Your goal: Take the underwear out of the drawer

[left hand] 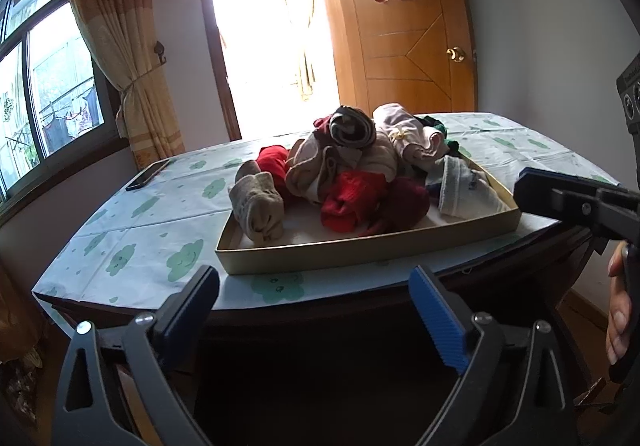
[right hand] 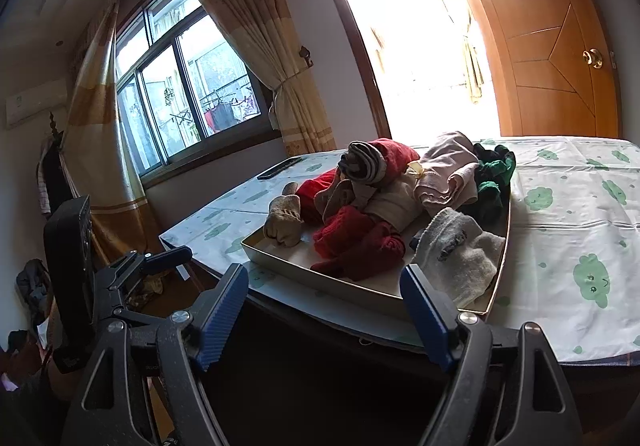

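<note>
The table (left hand: 132, 246) in its pale cloth with green clouds carries a shallow beige cardboard drawer (left hand: 360, 246) heaped with rolled red, beige and pink underwear (right hand: 384, 198). Left claw (left hand: 316, 310) and right claw (right hand: 324, 306) both gape wide, empty, short of the drawer.

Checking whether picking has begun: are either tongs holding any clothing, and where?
Nothing is held. Left tongs and right tongs are open, short of the tray.

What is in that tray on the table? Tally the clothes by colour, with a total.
Bright red pieces: 2
Dark red piece: 1
Beige pieces: 2
Striped roll: 1
Pink piece: 1
Green piece: 1
Grey-white piece: 1
Total: 9 visible clumps in the tray; the tangle may hide more.
</note>
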{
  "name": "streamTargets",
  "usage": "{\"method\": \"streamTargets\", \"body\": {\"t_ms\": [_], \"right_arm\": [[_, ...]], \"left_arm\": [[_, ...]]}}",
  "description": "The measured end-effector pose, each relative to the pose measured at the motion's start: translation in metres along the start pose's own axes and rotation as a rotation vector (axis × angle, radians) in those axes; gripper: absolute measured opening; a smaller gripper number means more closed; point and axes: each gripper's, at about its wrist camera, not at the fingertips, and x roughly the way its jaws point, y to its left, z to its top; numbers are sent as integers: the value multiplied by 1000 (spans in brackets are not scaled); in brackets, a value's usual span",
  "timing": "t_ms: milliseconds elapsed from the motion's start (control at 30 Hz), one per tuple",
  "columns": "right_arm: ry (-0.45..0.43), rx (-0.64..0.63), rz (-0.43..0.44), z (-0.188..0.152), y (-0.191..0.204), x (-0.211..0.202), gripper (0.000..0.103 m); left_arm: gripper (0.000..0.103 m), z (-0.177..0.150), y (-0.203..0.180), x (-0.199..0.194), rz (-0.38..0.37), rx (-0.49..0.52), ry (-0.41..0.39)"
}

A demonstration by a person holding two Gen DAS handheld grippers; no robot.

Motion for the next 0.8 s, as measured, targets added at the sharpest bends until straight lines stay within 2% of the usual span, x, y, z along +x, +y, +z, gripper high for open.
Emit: {"method": "streamTargets", "body": {"t_ms": [267,400,500,700,800], "right_arm": [[-14,-14,-1,0,8,-10,80],[-19,-22,-7,-1,10,-12,80],[-25,-20,-6,1,10,-15,80],[-42,-25,-8,4,12,-22,81],[-44,-28,-6,3,13,-23,81]], "left_arm": [[100,1,-1,-5,2,-14,-1],[101,3,0,-6,-28,-27,16],[102,5,-1,-11,-12,-23,0],[102,9,1,-16,-44,-58,-10],[103,9,2,-17,-35,-70,-19]]}}
